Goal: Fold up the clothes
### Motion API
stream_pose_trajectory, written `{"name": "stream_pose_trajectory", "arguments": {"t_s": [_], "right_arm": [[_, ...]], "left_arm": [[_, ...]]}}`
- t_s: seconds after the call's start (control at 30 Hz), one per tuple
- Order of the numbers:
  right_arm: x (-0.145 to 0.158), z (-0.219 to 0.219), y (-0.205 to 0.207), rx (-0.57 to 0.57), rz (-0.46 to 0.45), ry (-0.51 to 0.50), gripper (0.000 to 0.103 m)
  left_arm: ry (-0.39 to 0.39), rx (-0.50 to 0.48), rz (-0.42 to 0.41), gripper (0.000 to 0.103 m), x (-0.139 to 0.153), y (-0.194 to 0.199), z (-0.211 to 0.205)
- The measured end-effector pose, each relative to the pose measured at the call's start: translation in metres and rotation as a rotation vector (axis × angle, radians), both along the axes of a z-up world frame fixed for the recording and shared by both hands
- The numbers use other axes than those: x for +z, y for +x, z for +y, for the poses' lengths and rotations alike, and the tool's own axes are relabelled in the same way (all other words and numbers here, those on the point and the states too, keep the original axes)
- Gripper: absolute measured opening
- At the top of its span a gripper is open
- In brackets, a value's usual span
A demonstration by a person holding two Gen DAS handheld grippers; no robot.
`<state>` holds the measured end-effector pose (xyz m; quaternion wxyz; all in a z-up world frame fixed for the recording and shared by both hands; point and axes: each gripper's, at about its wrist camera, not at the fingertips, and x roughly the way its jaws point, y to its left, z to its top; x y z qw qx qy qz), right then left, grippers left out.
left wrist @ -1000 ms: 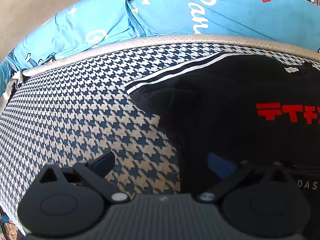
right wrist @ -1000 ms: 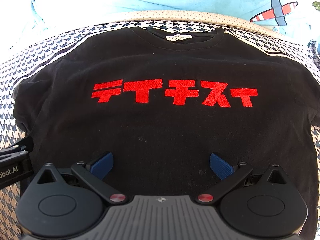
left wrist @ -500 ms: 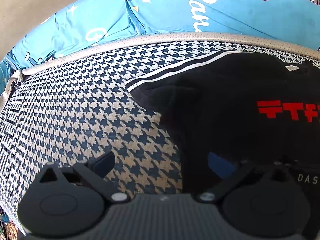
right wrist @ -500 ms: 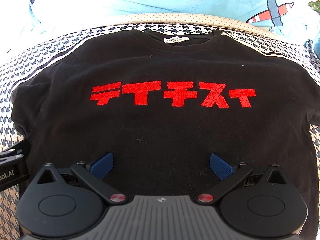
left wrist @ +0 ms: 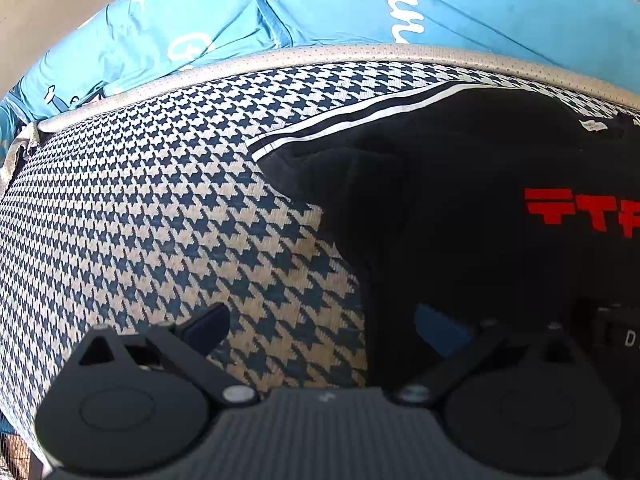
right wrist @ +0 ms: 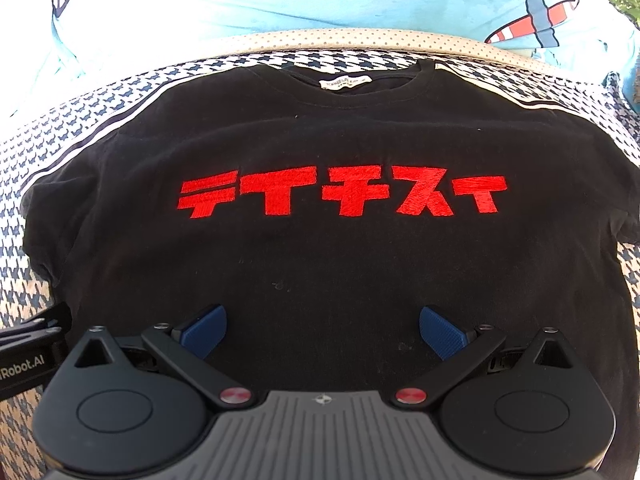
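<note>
Nearest to the cameras, two hand-held grippers are counted, and the jaws of both are spread wide with nothing between them. The left gripper (left wrist: 322,326) is held over the left side edge of the one black cotton T-shirt with red block lettering (right wrist: 340,240), one blue pad above the bare cover and the other above the dark cloth; the right gripper (right wrist: 322,330) is held over the lower middle of the shirt. Whether the pads touch the fabric cannot be told. The shirt is laid flat, front up and not yet folded, on the blue-and-white houndstooth woven surface (left wrist: 160,208). Two short sleeves are seen, each with two white stripes along the shoulder, and one white neck label (right wrist: 345,83) is seen at the collar. It is judged that only the top layer could be pinched if the jaws are closed on the flat middle, so that the front would be lifted away from the back and the fold would be crooked. At the edge, the woven cover could be caught together with the hem. The left sleeve (left wrist: 340,176) is already a little rumpled, and this wrinkle could be folded in. Farthest away, the light blue printed bedding (left wrist: 480,12) is seen behind one pale dotted border (right wrist: 360,42); its pieces cannot be counted.
</note>
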<state>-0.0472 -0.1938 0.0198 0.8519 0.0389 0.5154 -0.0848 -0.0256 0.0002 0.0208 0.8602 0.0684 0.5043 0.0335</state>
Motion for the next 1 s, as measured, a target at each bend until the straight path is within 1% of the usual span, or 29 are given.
{"name": "stream_pose_trajectory", "arguments": {"t_s": [0.1,0.23,0.73,1.0], "right_arm": [[0.003,-0.002,-0.001,-0.016,-0.011,0.003,0.103],[0.009,-0.003,-0.003,-0.029,-0.053,-0.028,0.103],[0.028,0.006,-0.008,-0.016,-0.196,-0.102,0.103],[0.032,0.007,-0.010,-0.024,-0.226,-0.109,0.103]], "left_arm": [[0.001,-0.002,0.003,0.103,-0.001,0.001,-0.001],[0.006,-0.004,0.007,0.103,-0.004,0.001,-0.002],[0.008,-0.004,0.010,0.103,-0.004,0.001,-0.004],[0.010,-0.006,0.008,0.103,-0.003,0.001,-0.004]]}}
